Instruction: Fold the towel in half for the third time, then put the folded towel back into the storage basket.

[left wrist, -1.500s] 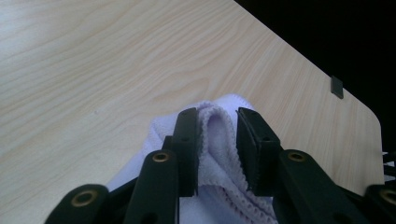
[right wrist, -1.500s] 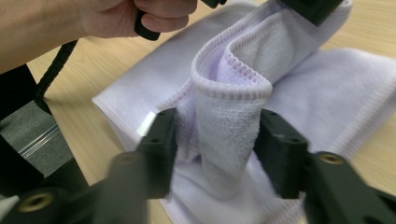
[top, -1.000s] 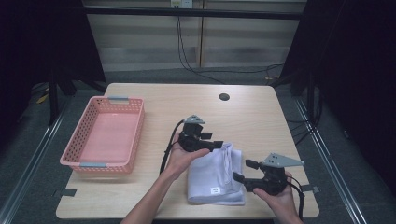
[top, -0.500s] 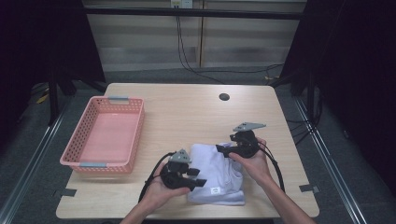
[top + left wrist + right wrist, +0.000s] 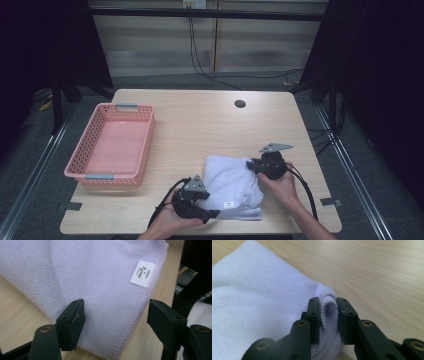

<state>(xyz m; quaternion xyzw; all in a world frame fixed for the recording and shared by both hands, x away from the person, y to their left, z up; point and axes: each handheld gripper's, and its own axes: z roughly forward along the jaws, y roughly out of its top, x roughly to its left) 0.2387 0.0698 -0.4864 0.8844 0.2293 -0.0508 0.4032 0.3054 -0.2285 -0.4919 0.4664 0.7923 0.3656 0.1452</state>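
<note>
A folded white towel [image 5: 232,187] lies on the wooden table [image 5: 200,125] near its front edge. My left gripper [image 5: 209,214] sits at the towel's near left corner. In the left gripper view its jaws have just been opening and stand wide apart over the hemmed edge of the towel [image 5: 100,277], not pressing it; a small label [image 5: 142,273] shows beside the hem. My right gripper [image 5: 252,167] is at the towel's far right corner. Its jaws have just been closing and now pinch a thick fold of the towel [image 5: 257,302] between the pads [image 5: 314,315].
A pink plastic basket [image 5: 112,145] stands at the table's left side with nothing in it. A round cable hole [image 5: 240,104] is near the far edge. Black cables trail from both grippers toward the front edge.
The left gripper came from the towel's far edge to its near left corner. The right gripper went from the near right to the far right corner and shut on the towel.
</note>
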